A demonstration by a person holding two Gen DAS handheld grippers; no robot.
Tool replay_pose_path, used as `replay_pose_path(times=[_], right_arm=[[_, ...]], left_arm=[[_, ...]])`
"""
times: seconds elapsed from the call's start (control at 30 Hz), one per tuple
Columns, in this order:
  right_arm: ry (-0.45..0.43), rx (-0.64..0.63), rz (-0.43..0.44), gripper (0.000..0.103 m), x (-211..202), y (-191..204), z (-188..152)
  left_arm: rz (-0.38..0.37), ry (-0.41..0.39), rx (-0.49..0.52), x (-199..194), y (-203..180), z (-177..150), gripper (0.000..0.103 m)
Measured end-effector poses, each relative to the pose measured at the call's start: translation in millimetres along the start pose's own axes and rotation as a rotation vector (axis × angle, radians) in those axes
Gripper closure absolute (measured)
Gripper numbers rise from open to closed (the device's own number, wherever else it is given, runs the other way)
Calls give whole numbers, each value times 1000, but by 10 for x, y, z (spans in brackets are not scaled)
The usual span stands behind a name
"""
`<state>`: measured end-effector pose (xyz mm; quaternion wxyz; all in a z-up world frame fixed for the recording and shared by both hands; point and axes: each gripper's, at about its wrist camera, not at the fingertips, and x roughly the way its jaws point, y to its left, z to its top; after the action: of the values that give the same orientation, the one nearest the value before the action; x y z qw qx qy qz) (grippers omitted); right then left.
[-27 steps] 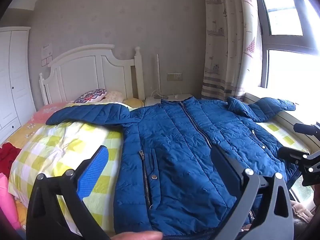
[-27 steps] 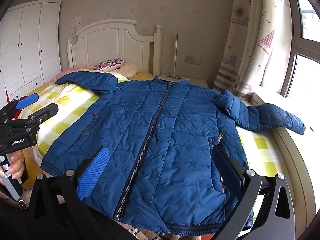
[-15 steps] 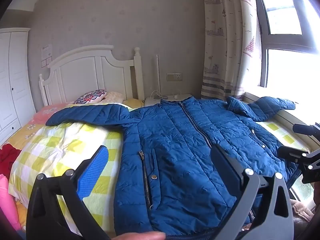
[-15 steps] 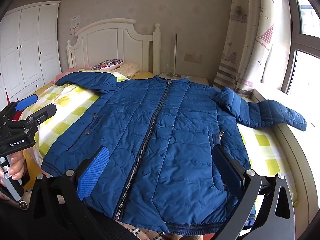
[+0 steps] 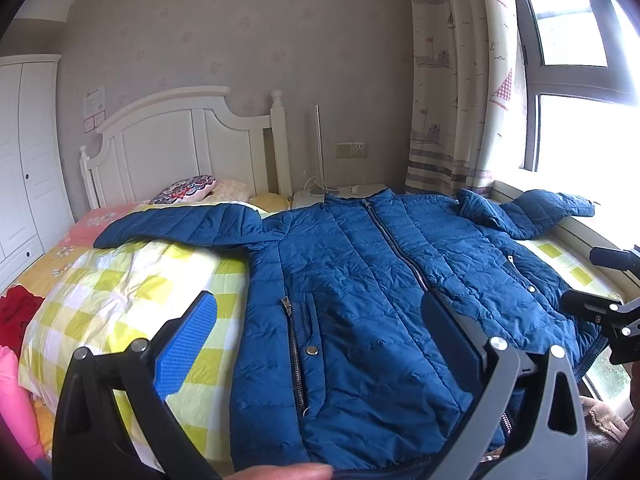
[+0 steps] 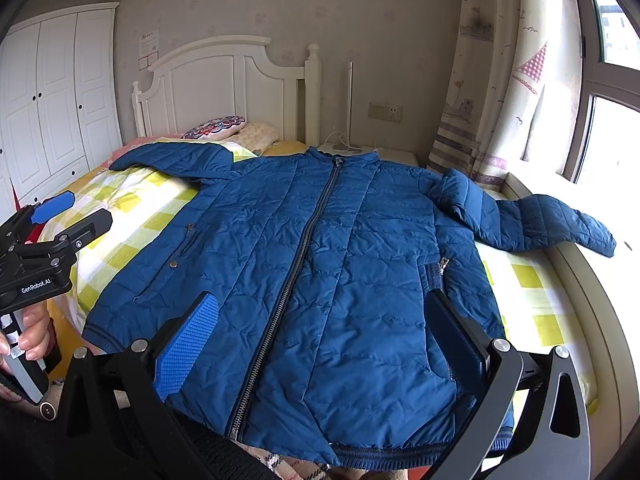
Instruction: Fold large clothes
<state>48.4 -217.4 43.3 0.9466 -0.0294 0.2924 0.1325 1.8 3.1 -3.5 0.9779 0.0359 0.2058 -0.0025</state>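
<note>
A large blue quilted jacket [image 5: 380, 288] lies flat, front up and zipped, on the bed, both sleeves spread outward; it also shows in the right wrist view [image 6: 320, 264]. My left gripper [image 5: 320, 332] is open and empty, held above the jacket's left hem area. My right gripper [image 6: 324, 332] is open and empty above the jacket's lower middle. The left gripper also shows at the left edge of the right wrist view [image 6: 68, 216], and the right gripper at the right edge of the left wrist view [image 5: 600, 280].
The bed has a yellow checked quilt [image 5: 120, 292] and a white headboard [image 6: 224, 80]. Pillows [image 6: 216, 128] lie at the head. A white wardrobe [image 6: 52, 92] stands left. A window sill [image 6: 592, 280] and curtain [image 6: 500, 80] are on the right. Red and pink clothes [image 5: 16, 312] lie left.
Both views have shifted only slightly; the jacket lies as before and both grippers stay open.
</note>
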Motion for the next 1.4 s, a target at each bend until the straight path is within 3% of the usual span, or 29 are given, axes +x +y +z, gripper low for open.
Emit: replay_pose_path(times=[1.4], right_arm=[[25, 22, 10, 4, 62, -15, -32]], left_arm=[[4, 23, -1, 48, 37, -56, 2]])
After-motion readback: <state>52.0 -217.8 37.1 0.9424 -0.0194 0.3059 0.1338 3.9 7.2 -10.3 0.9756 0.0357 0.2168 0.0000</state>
